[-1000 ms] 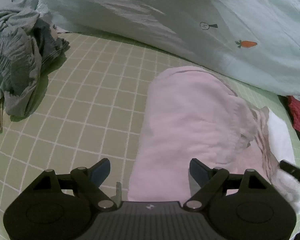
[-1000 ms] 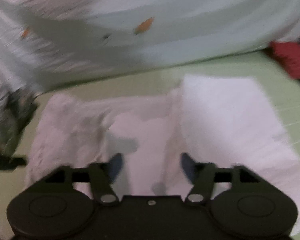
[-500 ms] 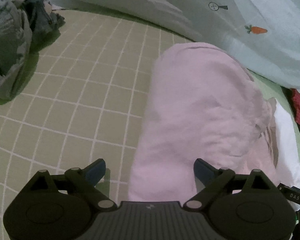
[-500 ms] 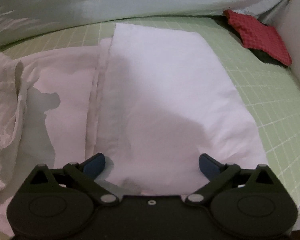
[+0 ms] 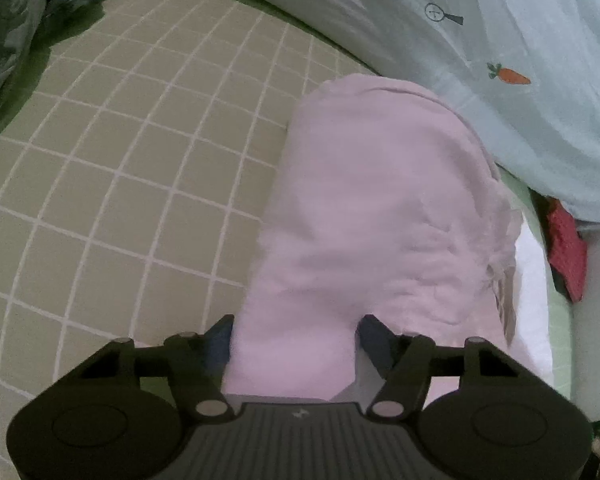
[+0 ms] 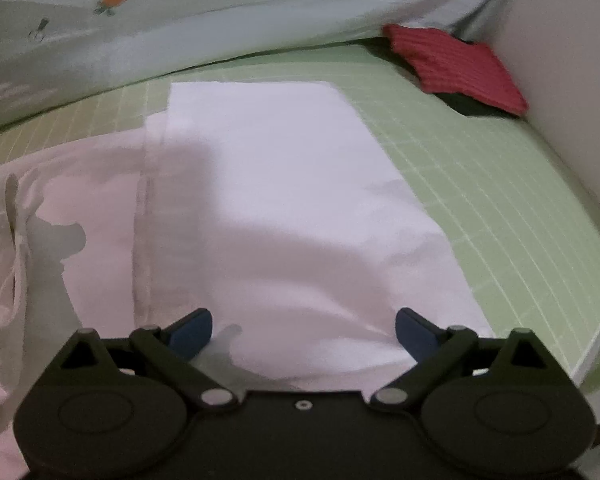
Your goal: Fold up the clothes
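the green grid sheet (image 5: 112,184) spreads ahead and to the left of the left gripper (image 5: 296,340), likely a flat bed for folding. the pale carrot-print quilt (image 5: 520,60) lies bunched beyond both tongs, seemingly pushed clear. the pink garment (image 5: 380,208) runs forward from between the left jaws, which have just been closing around its near edge; whether the pads already pinch it cannot be told. the right gripper (image 6: 304,330) hangs wide, holding nothing, over the garment's white part (image 6: 284,184). a red cloth (image 6: 456,64) sits far ahead to its right. no readable writing shows
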Motion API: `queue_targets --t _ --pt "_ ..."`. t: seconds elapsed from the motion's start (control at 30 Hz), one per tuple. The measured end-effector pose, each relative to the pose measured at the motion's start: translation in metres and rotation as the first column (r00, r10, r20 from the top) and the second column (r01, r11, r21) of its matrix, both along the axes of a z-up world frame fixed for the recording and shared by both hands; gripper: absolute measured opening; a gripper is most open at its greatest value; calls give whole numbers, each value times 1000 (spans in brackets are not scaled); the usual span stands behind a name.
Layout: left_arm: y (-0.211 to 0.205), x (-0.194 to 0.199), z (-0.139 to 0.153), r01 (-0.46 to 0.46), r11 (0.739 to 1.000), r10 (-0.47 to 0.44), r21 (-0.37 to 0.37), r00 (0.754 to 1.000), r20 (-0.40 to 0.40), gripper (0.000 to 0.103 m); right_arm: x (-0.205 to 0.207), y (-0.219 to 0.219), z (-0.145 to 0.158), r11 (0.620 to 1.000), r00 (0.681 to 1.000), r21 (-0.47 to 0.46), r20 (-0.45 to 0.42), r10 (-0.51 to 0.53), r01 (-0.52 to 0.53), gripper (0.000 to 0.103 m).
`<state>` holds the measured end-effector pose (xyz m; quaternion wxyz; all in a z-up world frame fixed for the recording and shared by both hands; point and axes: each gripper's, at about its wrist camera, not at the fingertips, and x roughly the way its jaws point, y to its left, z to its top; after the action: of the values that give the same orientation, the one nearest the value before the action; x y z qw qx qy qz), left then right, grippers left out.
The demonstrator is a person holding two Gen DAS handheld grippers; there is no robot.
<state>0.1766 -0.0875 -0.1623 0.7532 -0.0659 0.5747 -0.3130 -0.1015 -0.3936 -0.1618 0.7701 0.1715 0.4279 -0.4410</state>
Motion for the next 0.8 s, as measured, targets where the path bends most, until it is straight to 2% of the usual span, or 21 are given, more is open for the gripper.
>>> queue_targets --t 0.1,0.13,0.17,0.23,0.33,0.47,0.6,0.8 --pt "4 -4 5 -32 999 32 3 999 11 41 -16 0 2 999 999 -6 23 -42 42 99" --pt "6 -6 8 -58 998 58 -1 998 13 28 -21 -2 3 999 998 -4 34 -53 53 99" --pt "9 -8 12 -88 996 88 -11 996 13 22 -26 -5 4 998 997 -2 45 -64 64 99" --pt "11 -16 27 -148 987 148 -56 989 12 17 -34 -10 6 997 996 -11 58 -70 71 99" --pt "-3 -35 59 -147 982 156 -116 985 76 15 -46 -20 8 997 995 -23 71 -71 73 99" --pt "-43 -66 96 -72 981 100 -179 982 158 14 -61 -42 10 998 995 -14 84 -54 55 98" --pt "-93 -98 109 -14 982 52 -190 979 195 14 -76 -62 13 1000 997 -17 73 -10 11 98" --pt "-163 -142 96 56 986 -26 -159 982 185 14 -107 -94 11 1000 997 1 69 31 -31 98"
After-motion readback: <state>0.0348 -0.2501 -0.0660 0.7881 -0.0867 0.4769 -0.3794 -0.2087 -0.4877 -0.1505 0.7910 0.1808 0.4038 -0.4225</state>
